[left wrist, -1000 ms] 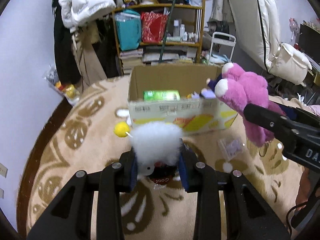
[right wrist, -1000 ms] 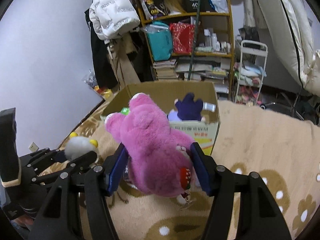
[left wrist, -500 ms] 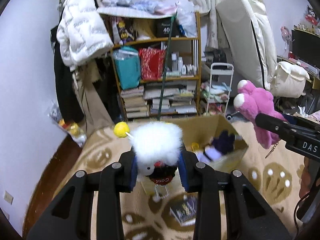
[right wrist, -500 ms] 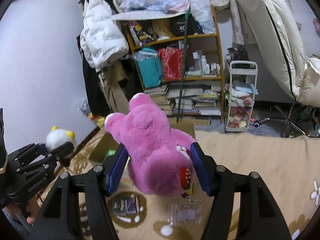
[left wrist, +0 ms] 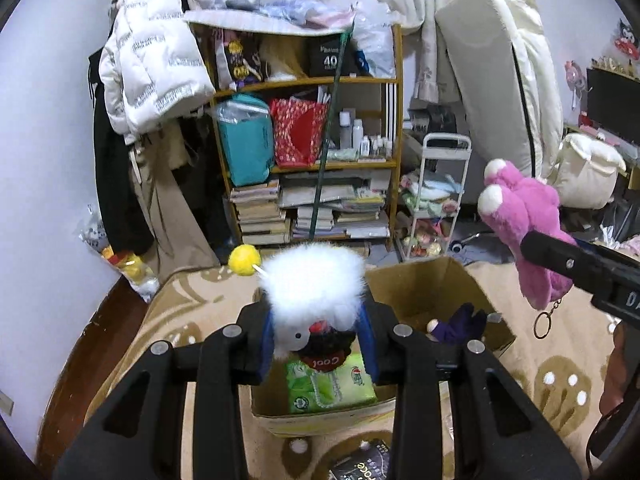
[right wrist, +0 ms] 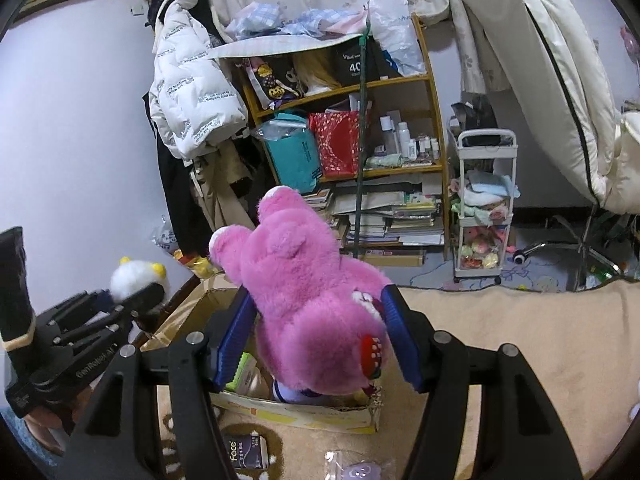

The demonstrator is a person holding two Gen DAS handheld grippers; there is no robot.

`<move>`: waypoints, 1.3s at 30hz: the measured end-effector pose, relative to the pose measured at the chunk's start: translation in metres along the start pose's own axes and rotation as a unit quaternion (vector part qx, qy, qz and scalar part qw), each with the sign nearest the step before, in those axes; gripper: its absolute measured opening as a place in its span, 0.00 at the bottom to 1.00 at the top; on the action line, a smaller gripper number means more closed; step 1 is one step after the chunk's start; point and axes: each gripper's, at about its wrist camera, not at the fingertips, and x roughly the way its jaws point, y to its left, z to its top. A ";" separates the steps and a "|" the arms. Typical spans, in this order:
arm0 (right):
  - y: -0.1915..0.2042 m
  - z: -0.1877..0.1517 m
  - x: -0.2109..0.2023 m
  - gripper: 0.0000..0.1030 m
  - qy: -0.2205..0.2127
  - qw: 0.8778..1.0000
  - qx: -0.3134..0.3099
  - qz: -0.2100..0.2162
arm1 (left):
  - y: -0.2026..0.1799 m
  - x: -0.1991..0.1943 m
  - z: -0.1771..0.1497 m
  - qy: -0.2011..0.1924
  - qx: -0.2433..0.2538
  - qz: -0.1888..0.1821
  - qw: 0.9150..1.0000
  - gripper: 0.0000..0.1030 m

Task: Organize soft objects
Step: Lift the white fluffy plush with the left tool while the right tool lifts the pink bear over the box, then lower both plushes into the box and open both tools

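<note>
Left wrist view: our left gripper [left wrist: 318,330] pinches the fluffy white plush toy [left wrist: 314,288] above the open cardboard box [left wrist: 424,284]; our right gripper [right wrist: 318,344] clamps the squashy pink plush bear [right wrist: 308,304] mid-body. Both seem light and compressible.

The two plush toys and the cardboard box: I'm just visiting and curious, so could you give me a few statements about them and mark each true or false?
1. The right gripper is clamped on a pink plush bear. True.
2. The left gripper is empty. False: it is shut on a white fluffy toy with a yellow pom-pom.
3. The cardboard box is open at the top. True.
4. The box holds nothing. False: a green packet and a dark purple toy lie inside.
5. The pink bear lies on the rug. False: it is held in the air above the box.
</note>
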 end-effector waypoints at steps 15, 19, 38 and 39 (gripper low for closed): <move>0.011 -0.010 0.040 0.67 0.032 0.999 -0.012 0.019 | 0.009 0.015 -0.009 0.015 -0.017 0.036 0.999 0.65; 0.014 -0.009 0.048 0.68 0.045 0.999 -0.018 0.018 | 0.019 0.010 -0.013 0.018 -0.037 0.032 0.999 0.77; 0.026 -0.024 0.023 0.90 0.052 0.998 -0.035 -0.002 | 0.055 -0.045 -0.034 0.016 -0.086 0.080 0.993 0.93; 0.028 -0.024 0.020 0.90 0.054 0.998 -0.039 -0.005 | 0.055 -0.049 -0.034 0.015 -0.083 0.081 0.993 0.93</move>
